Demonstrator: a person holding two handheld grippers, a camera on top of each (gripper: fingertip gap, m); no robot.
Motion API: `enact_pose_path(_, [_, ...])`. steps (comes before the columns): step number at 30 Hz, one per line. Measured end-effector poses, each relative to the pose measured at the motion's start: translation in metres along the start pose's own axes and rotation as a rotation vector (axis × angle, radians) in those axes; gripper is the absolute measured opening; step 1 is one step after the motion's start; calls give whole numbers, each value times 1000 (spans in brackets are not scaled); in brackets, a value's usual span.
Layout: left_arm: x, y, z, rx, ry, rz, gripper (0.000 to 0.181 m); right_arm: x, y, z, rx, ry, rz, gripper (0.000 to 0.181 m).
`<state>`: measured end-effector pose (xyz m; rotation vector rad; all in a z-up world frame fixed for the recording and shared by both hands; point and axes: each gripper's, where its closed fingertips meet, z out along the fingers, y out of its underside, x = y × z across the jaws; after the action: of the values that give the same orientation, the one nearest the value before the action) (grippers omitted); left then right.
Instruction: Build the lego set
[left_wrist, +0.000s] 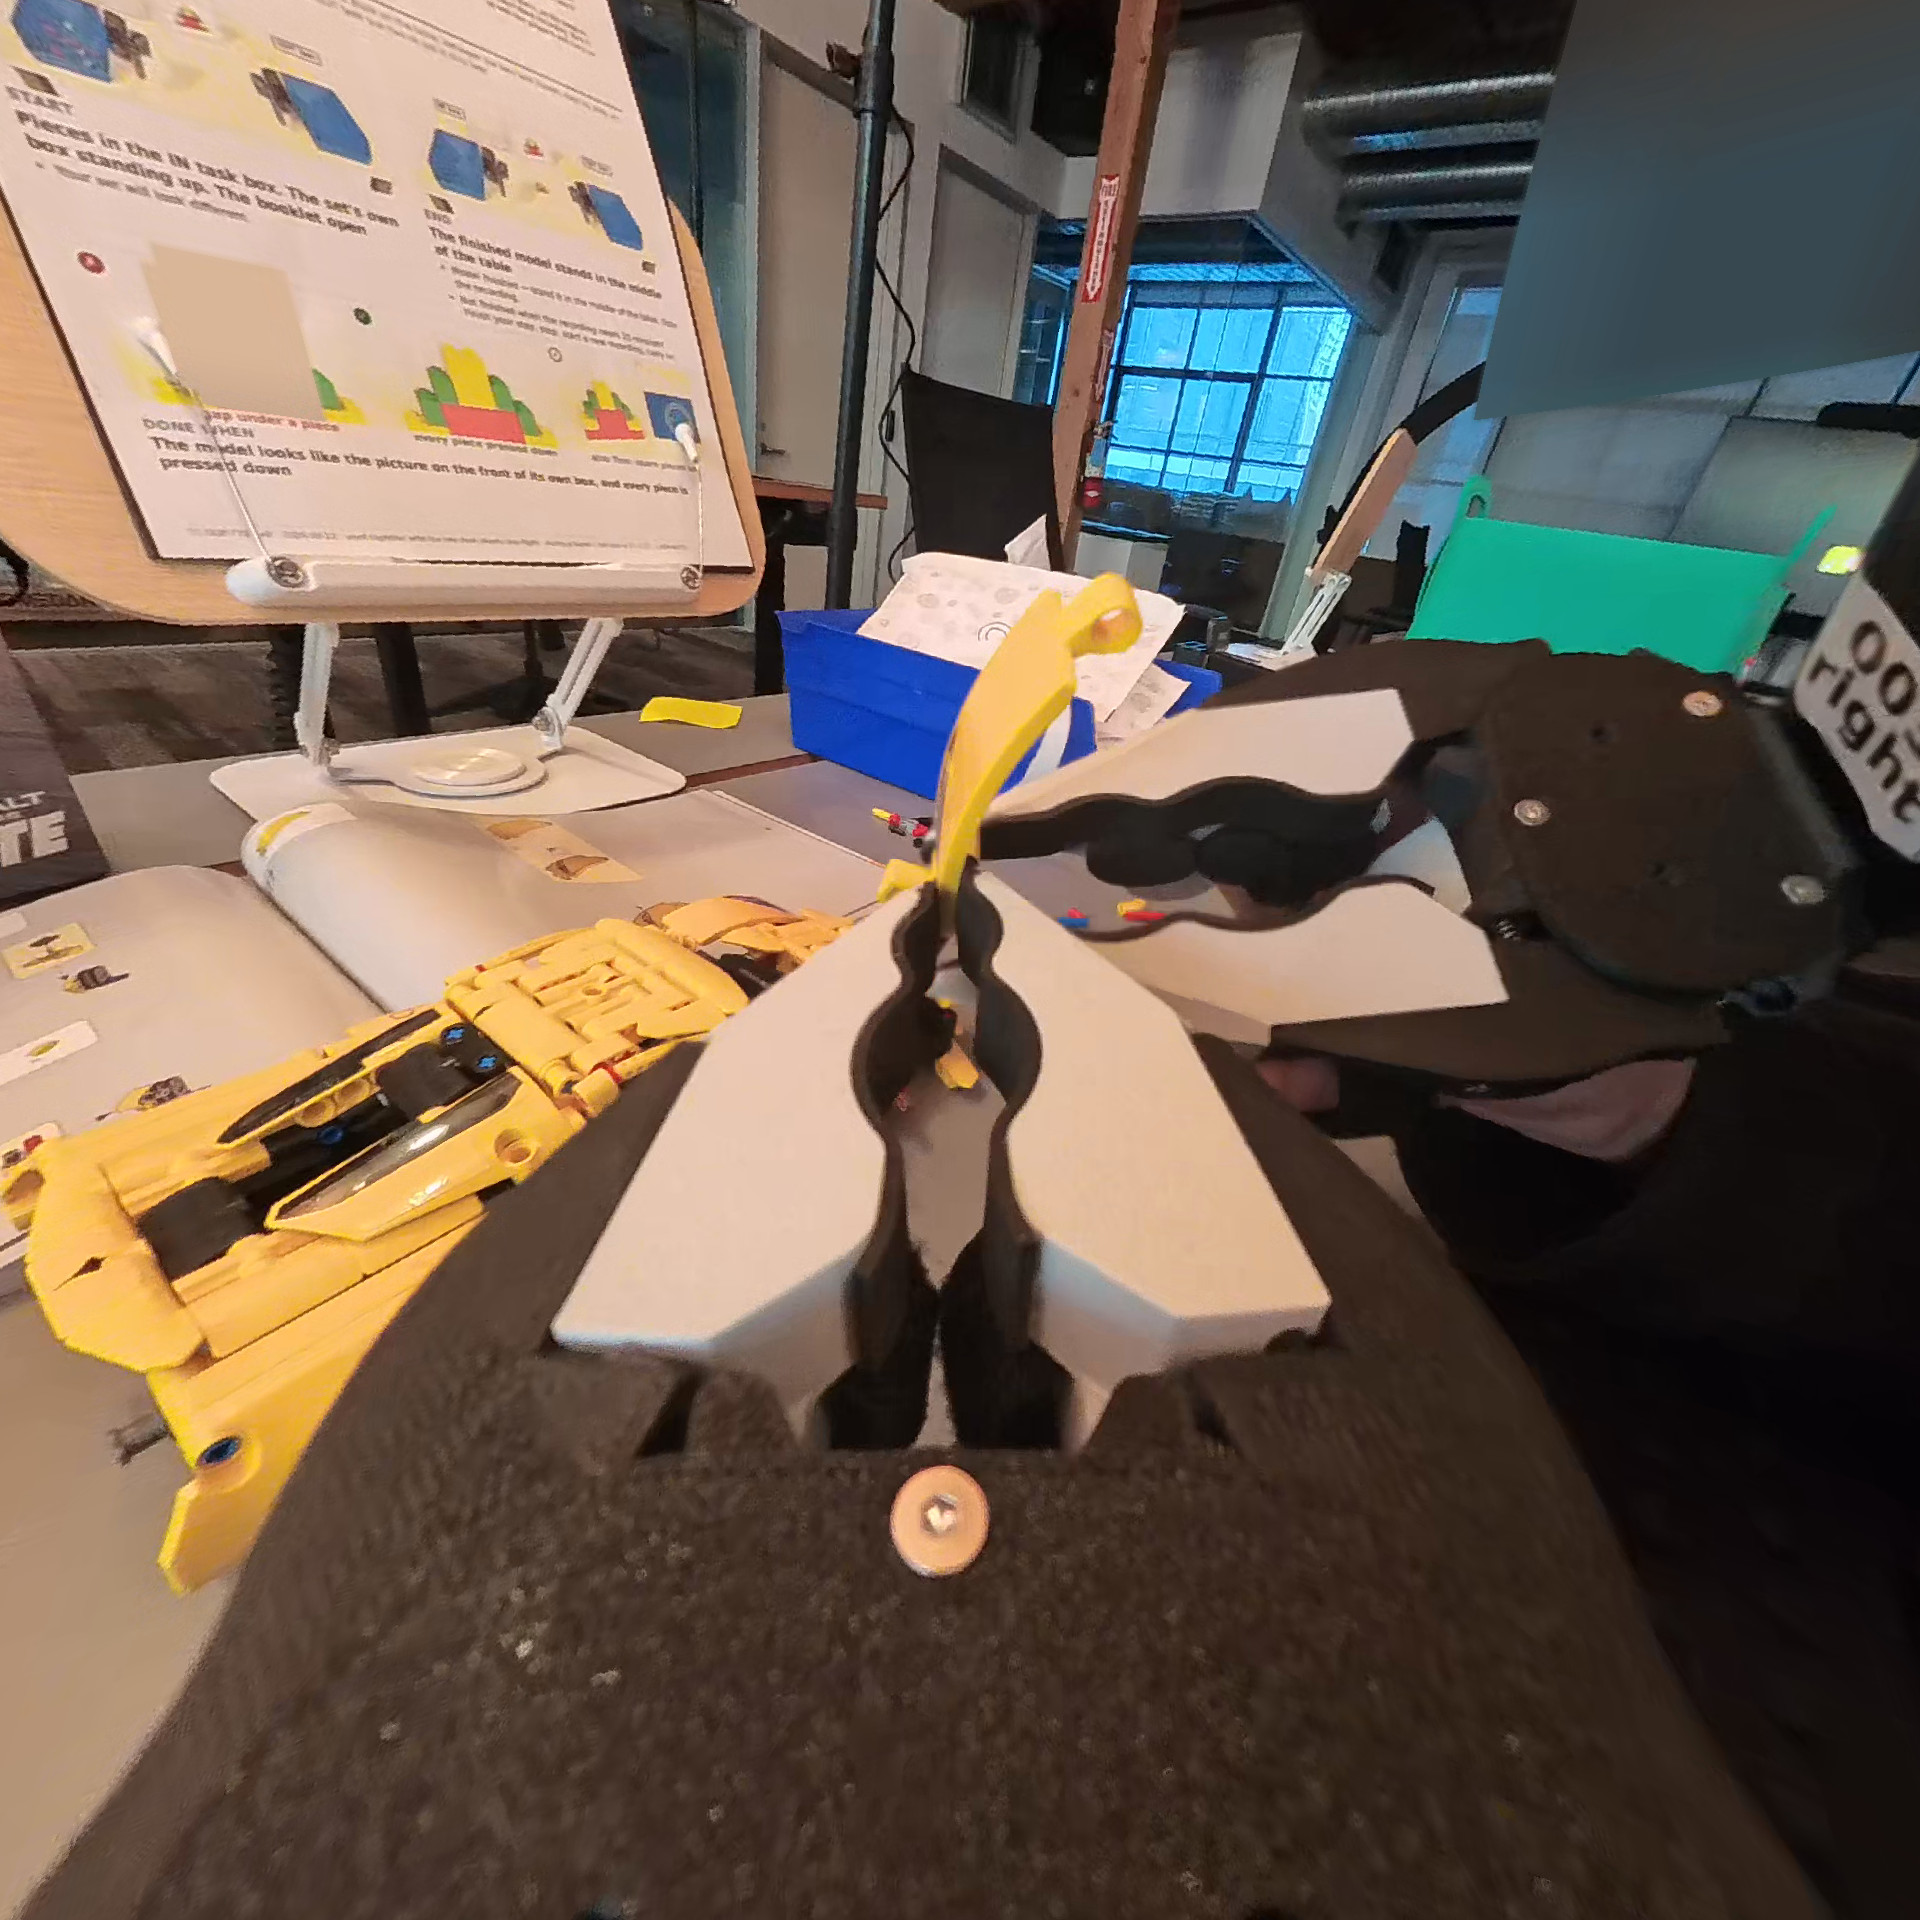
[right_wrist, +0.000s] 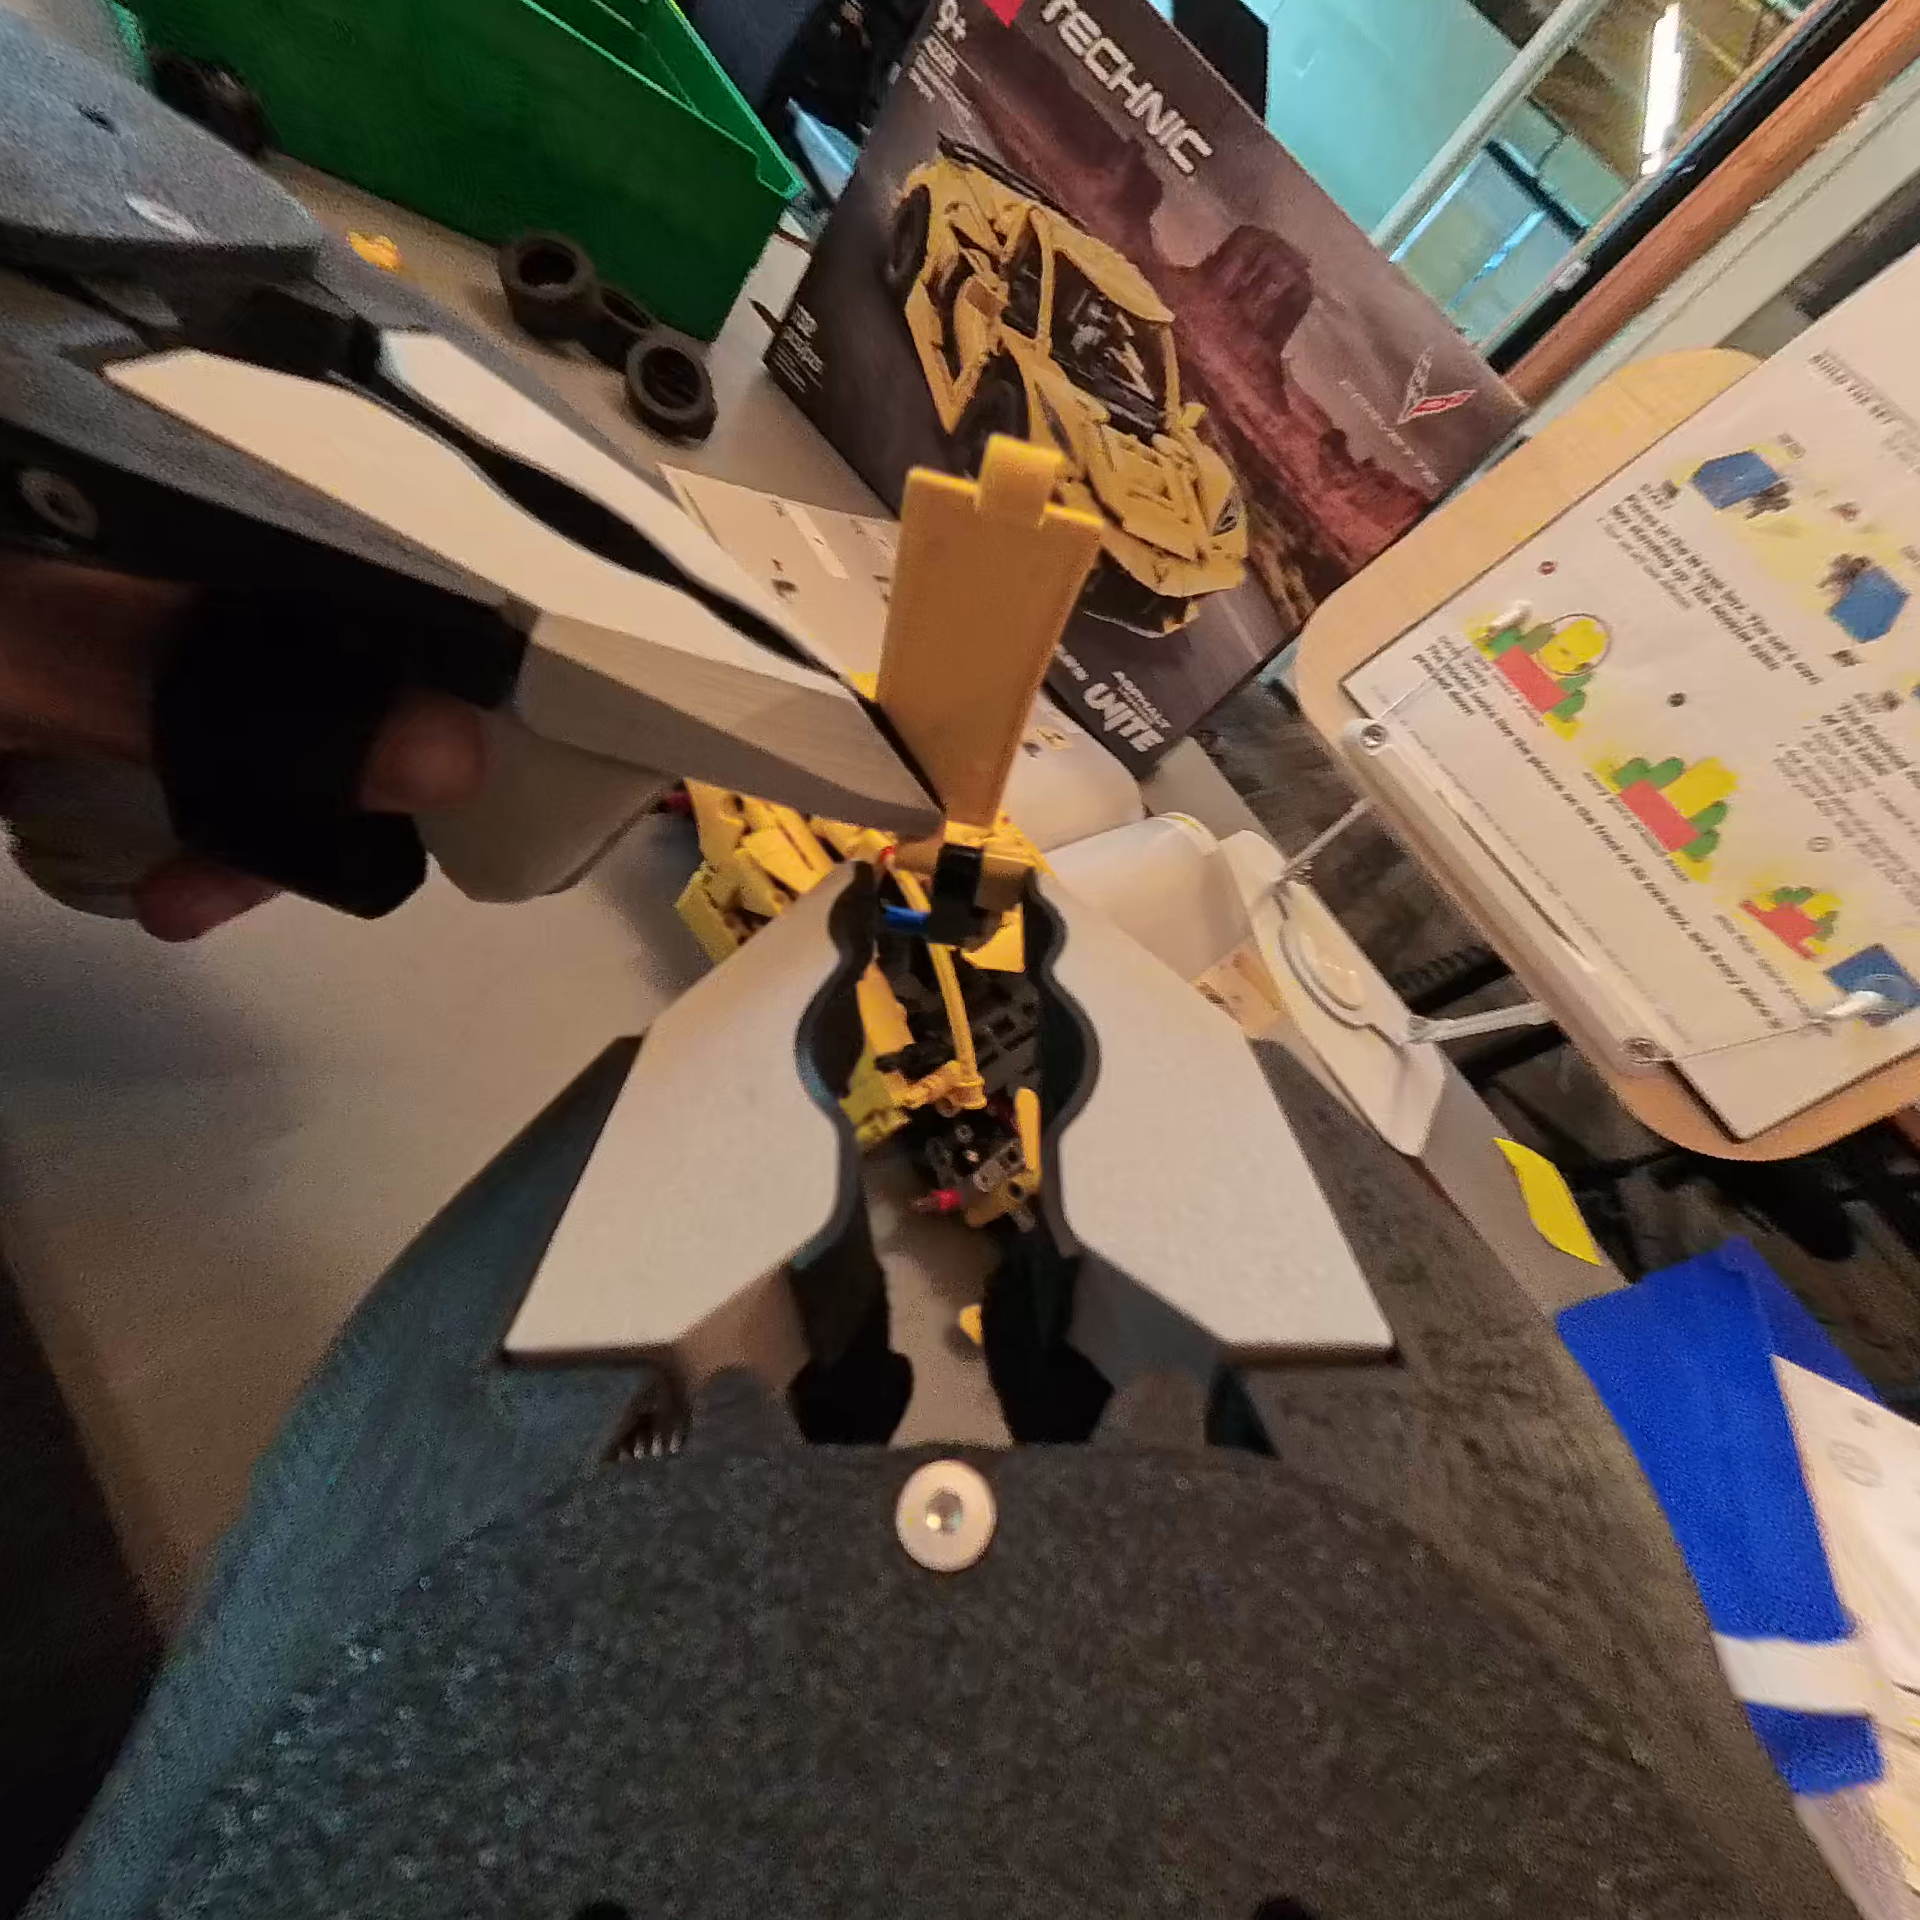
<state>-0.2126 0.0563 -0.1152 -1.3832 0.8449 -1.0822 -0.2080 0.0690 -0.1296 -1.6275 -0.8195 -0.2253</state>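
**Both tongs pinch one thin yellow panel above the car**

On the grey worktop (left_wrist: 83, 1475), beside the open booklet (left_wrist: 416, 883), lies the yellow car model (left_wrist: 343, 1122): a stiff, glossy plastic shell of many clipped pieces, probably light but liable to shed parts if squeezed; best held by its solid flanks. Above it, the yellow panel (right_wrist: 977, 644) is flat, thin and smooth, curved in side view. It likely flexes a little and could slip. The left tongs (left_wrist: 951, 904) are pressed together on its lower end; the right tongs (right_wrist: 951, 883) grip the black connector block (right_wrist: 956, 883) at its base.
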Motion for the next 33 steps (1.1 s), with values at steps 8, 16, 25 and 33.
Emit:
enact_pose_path(8, [-1, 1, -1, -4, -6, -22, 2, -2, -2, 1, 10, -13, 17, 30])
enact_pose_path(16, [-4, 3, 4, -7, -59, -103, 2, 5, 4, 3, -57, 28, 50, 22])
enact_pose_path(25, [-6, 2, 3, 54, 34, -373, 2, 6, 2, 1, -30, 43, -37, 18])
enact_pose_path(33, [-5, 13, 6, 2, 78, -425, 2, 3, 10, 2, -38, 46, -147, 21])
